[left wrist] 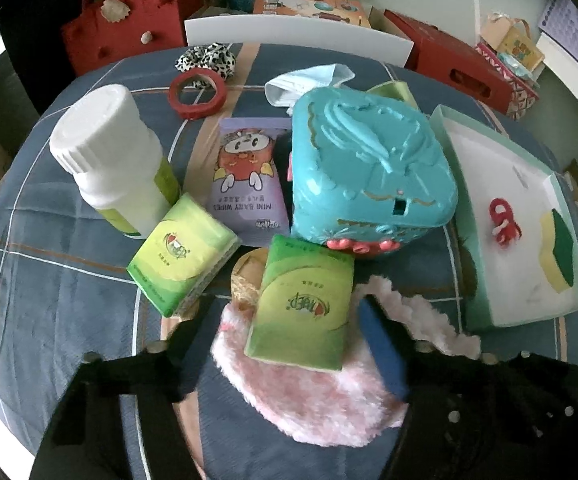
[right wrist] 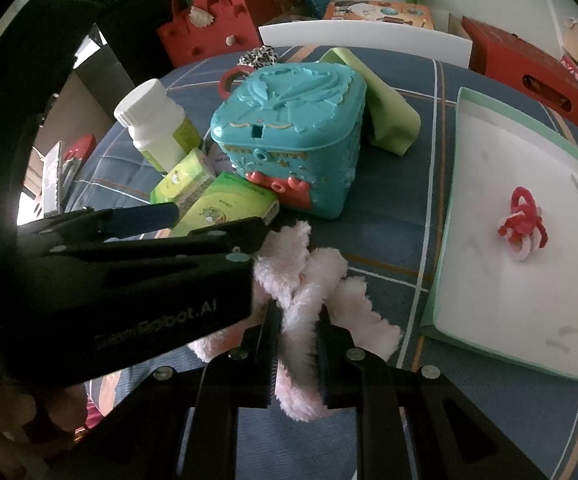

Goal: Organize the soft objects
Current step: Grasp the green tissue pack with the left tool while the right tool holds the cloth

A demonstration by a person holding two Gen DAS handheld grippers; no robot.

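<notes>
Your right gripper (right wrist: 297, 344) is pinched nearly shut on a fold of the pink fluffy cloth (right wrist: 309, 280), which lies on the blue checked tablecloth (right wrist: 389, 216) just in front of the turquoise box (right wrist: 289, 128). Your left gripper (left wrist: 289, 320) stands about half open, straddling the green tissue pack (left wrist: 301, 304) that rests on the cloth's near edge; its pads do not look pressed on the pack. The cloth looks light, limp and deep-piled, so expect it to sag, stretch and drag rather than lift as one piece. A pinch on fur alone could slip, so bite deep into a doubled fold. The tissue pack sitting on it may tip or slide off toward the turquoise box as the cloth rises. The white tray (right wrist: 489, 168), to the right of the box, already holds a red hair tie (right wrist: 523, 226) and seems the likely place for it.
</notes>
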